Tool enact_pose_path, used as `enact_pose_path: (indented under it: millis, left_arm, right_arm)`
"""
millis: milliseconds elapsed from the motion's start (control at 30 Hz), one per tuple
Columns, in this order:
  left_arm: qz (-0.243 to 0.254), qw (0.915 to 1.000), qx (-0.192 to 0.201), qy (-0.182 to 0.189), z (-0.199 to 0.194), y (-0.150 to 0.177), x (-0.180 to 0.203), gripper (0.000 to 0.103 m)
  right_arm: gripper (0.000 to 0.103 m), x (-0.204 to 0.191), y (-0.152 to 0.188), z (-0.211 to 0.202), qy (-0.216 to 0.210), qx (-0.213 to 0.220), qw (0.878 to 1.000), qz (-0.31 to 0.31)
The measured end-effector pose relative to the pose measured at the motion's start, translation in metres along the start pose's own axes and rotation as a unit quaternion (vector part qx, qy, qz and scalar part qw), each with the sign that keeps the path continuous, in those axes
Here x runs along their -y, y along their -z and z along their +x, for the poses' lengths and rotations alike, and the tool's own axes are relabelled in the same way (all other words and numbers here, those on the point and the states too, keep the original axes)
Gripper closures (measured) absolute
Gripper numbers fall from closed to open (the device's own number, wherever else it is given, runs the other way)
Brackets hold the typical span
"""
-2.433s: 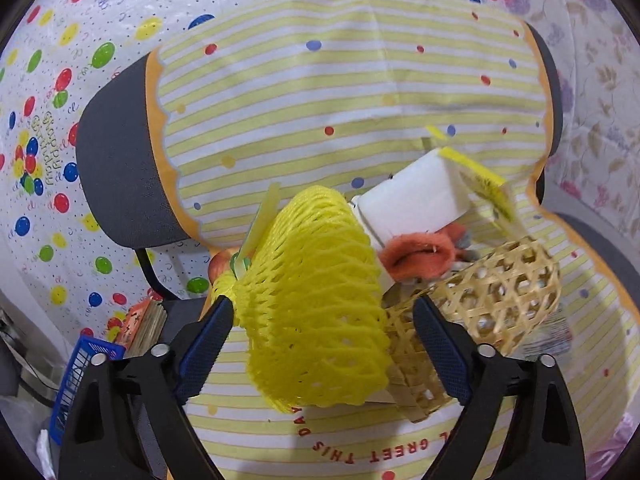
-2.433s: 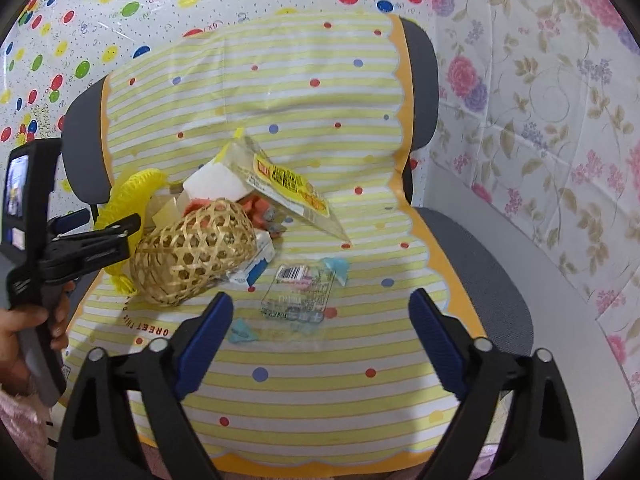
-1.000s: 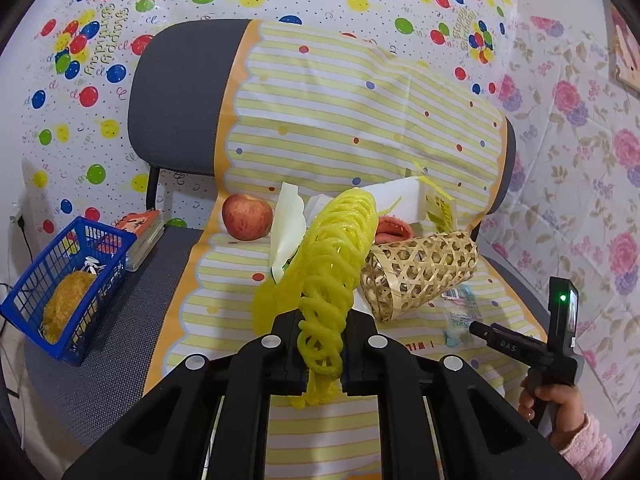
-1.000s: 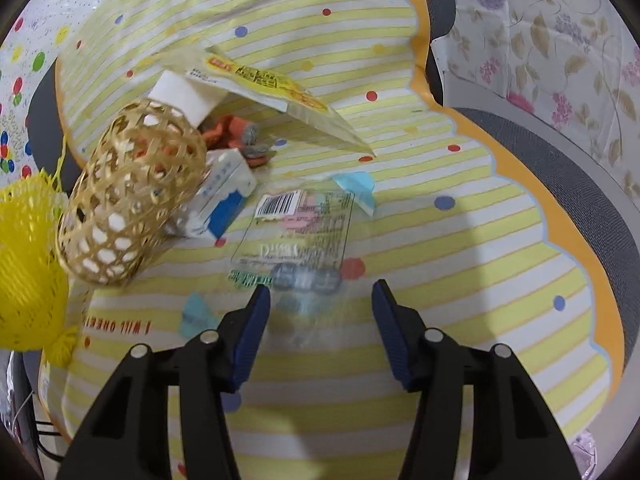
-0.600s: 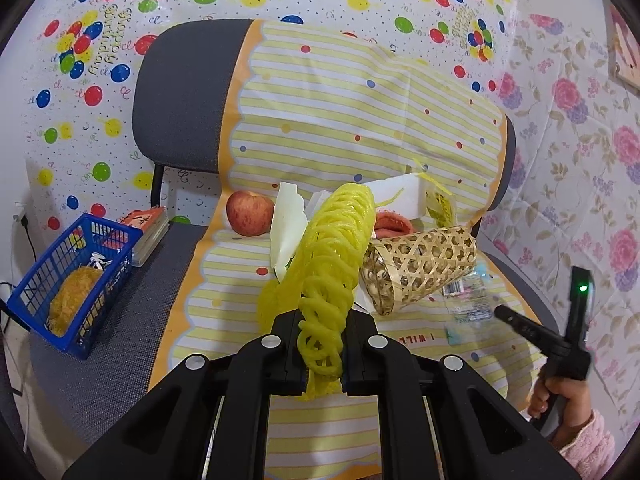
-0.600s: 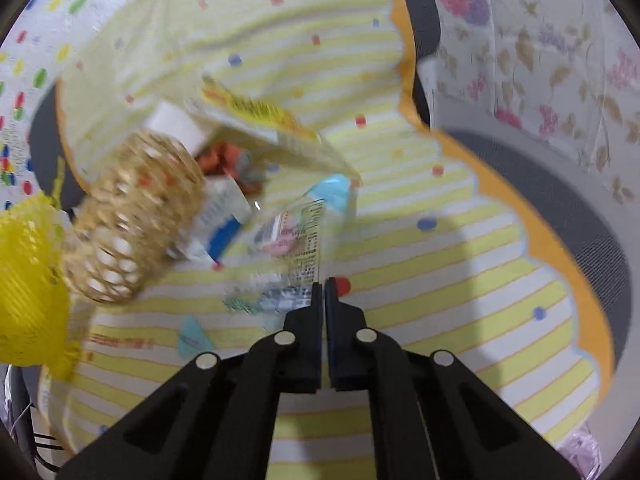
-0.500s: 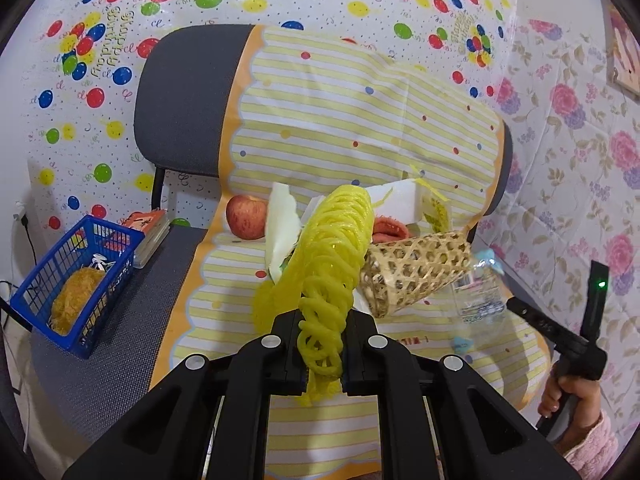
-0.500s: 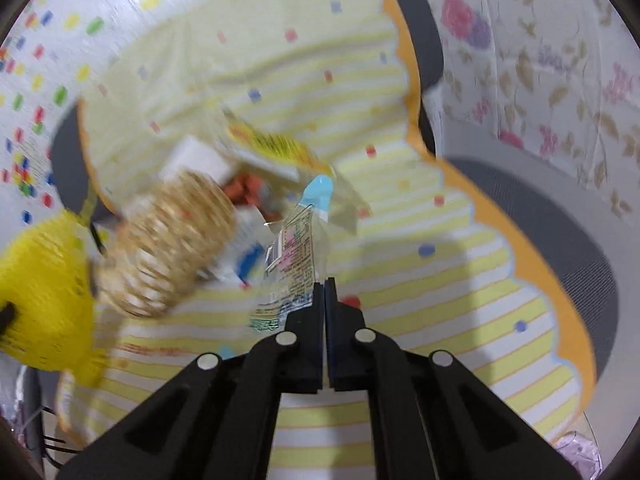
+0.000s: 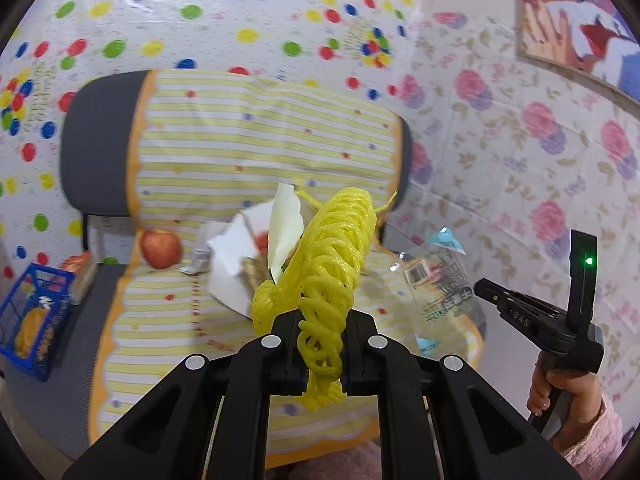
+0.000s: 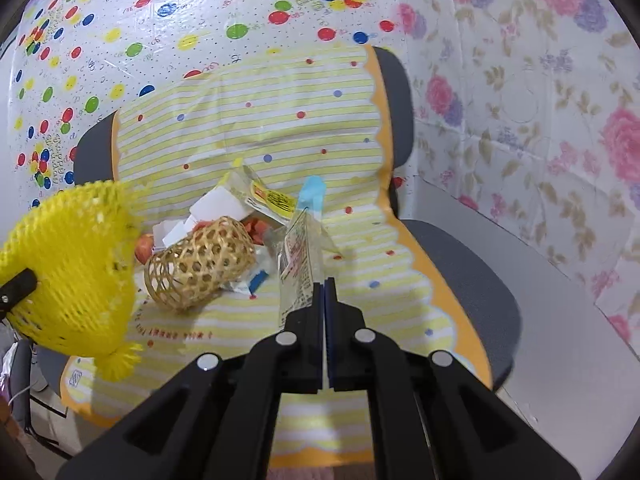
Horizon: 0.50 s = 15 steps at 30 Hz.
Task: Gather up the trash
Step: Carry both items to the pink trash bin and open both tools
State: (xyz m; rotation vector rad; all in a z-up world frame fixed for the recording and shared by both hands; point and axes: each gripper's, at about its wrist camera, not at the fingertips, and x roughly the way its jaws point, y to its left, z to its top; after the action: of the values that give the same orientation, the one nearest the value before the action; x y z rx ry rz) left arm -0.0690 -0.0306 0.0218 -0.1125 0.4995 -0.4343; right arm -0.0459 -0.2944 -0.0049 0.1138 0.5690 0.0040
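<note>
- A second ago the right gripper (image 10: 324,286) stood with its jaws apart over the clear plastic wrapper (image 10: 300,256), which lay flat on the striped cover (image 10: 360,264). Now the jaws are clamped on the wrapper's lower edge, and it hangs lifted off the cover.
- The wrapper rises straight up from the right gripper's tips, its blue end topmost; in the left wrist view it hangs in the air off those same tips (image 9: 440,280).
- The left gripper (image 9: 322,330) is as before, closed on the yellow foam net (image 9: 332,264), which juts up and forward from between its jaws.
- The view behind the net has shifted: the woven basket (image 10: 200,264) is now hidden there, while the right wrist view shows it lying on its side just left of the wrapper.
- Farther back on the cover lie a red apple (image 9: 160,249) and white packaging (image 9: 236,256).
- A blue crate (image 9: 32,316) sits on the grey seat at far left.
</note>
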Motion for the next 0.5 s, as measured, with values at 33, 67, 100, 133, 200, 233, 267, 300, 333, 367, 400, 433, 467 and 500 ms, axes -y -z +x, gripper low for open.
enact_pose_path:
  millis: [33, 67, 100, 133, 200, 233, 267, 300, 333, 367, 400, 433, 467, 500]
  left_arm:
    - [0.004, 0.9999, -0.005, 0.010, 0.003, 0.003, 0.006, 0.091]
    - [0.010, 0.9997, -0.010, 0.021, 0.008, 0.006, 0.014, 0.091]
    - [0.016, 0.9993, -0.015, 0.031, 0.012, 0.008, 0.022, 0.091]
    - [0.023, 0.9986, -0.020, 0.044, 0.017, 0.011, 0.031, 0.091]
    - [0.039, 0.9964, -0.025, 0.071, 0.024, 0.017, 0.050, 0.091]
    - [0.045, 0.9955, -0.026, 0.079, 0.027, 0.020, 0.058, 0.091]
    - [0.052, 0.9942, -0.028, 0.091, 0.029, 0.023, 0.066, 0.091]
    - [0.063, 0.9919, -0.030, 0.106, 0.032, 0.027, 0.078, 0.091]
    - [0.071, 0.9903, -0.031, 0.115, 0.034, 0.031, 0.087, 0.091]
    - [0.080, 0.9882, -0.033, 0.126, 0.036, 0.035, 0.096, 0.091]
    - [0.088, 0.9858, -0.037, 0.138, 0.038, 0.040, 0.105, 0.091]
    - [0.093, 0.9840, -0.040, 0.146, 0.040, 0.043, 0.112, 0.091]
    - [0.100, 0.9813, -0.045, 0.158, 0.043, 0.049, 0.122, 0.091]
    - [0.103, 0.9795, -0.048, 0.166, 0.044, 0.053, 0.127, 0.091]
  right_arm:
    - [0.102, 0.003, 0.001, -0.005, 0.005, 0.001, 1.000, 0.002]
    - [0.102, 0.008, 0.004, -0.011, 0.012, 0.000, 1.000, 0.005]
    - [0.102, 0.013, 0.008, -0.018, 0.020, -0.002, 1.000, 0.008]
    - [0.101, 0.016, 0.011, -0.022, 0.027, -0.003, 1.000, 0.009]
    - [0.102, 0.026, 0.021, -0.037, 0.051, -0.004, 0.999, 0.011]
    - [0.101, 0.028, 0.023, -0.041, 0.059, -0.004, 0.998, 0.011]
    - [0.101, 0.034, 0.029, -0.049, 0.074, -0.006, 0.997, 0.013]
    - [0.101, 0.039, 0.032, -0.055, 0.084, -0.007, 0.996, 0.015]
    - [0.101, 0.043, 0.036, -0.059, 0.091, -0.009, 0.996, 0.018]
    - [0.101, 0.049, 0.041, -0.065, 0.101, -0.012, 0.995, 0.022]
    - [0.101, 0.054, 0.045, -0.071, 0.113, -0.014, 0.993, 0.026]
    - [0.101, 0.058, 0.049, -0.076, 0.121, -0.015, 0.992, 0.029]
    - [0.101, 0.062, 0.054, -0.081, 0.132, -0.018, 0.991, 0.032]
    - [0.101, 0.067, 0.060, -0.088, 0.146, -0.021, 0.988, 0.035]
